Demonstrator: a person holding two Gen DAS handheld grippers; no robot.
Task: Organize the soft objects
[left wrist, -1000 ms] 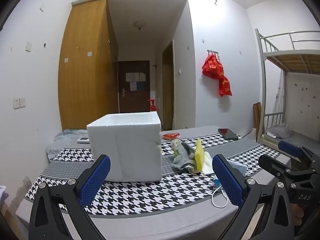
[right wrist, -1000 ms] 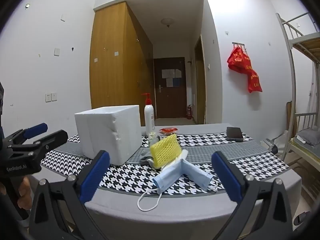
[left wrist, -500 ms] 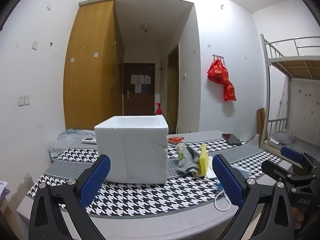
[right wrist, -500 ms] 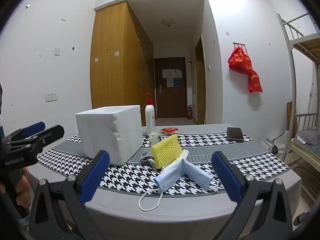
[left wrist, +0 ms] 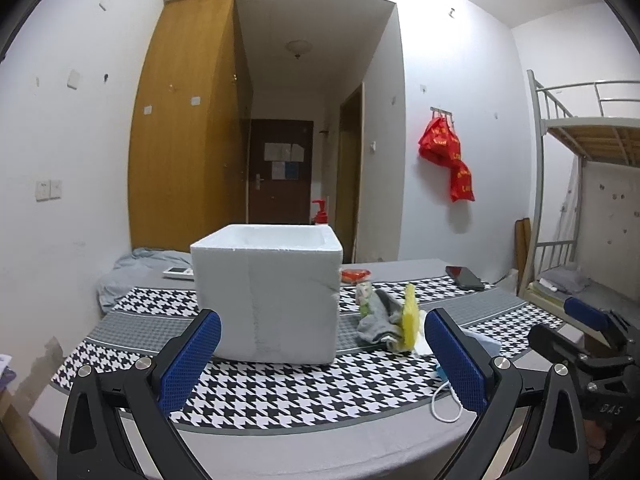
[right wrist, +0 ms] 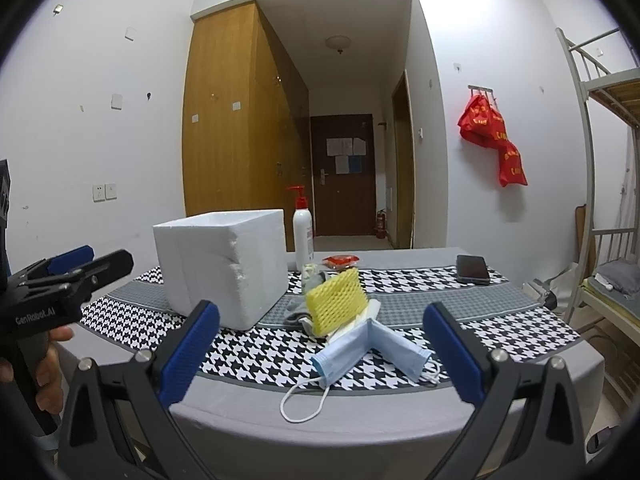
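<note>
Black-framed left gripper (left wrist: pixel 320 354) and right gripper (right wrist: pixel 320 354), blue textured jaws, silver screws.

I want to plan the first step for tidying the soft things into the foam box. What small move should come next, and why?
Probably bring the right claw forward and down onto the blue face mask. Both claws are open and hold nothing. The mask lies nearest the table's front edge, right ahead of the right claw, in front of the yellow foam net and grey sock. The white foam box stands open beside the pile.
</note>
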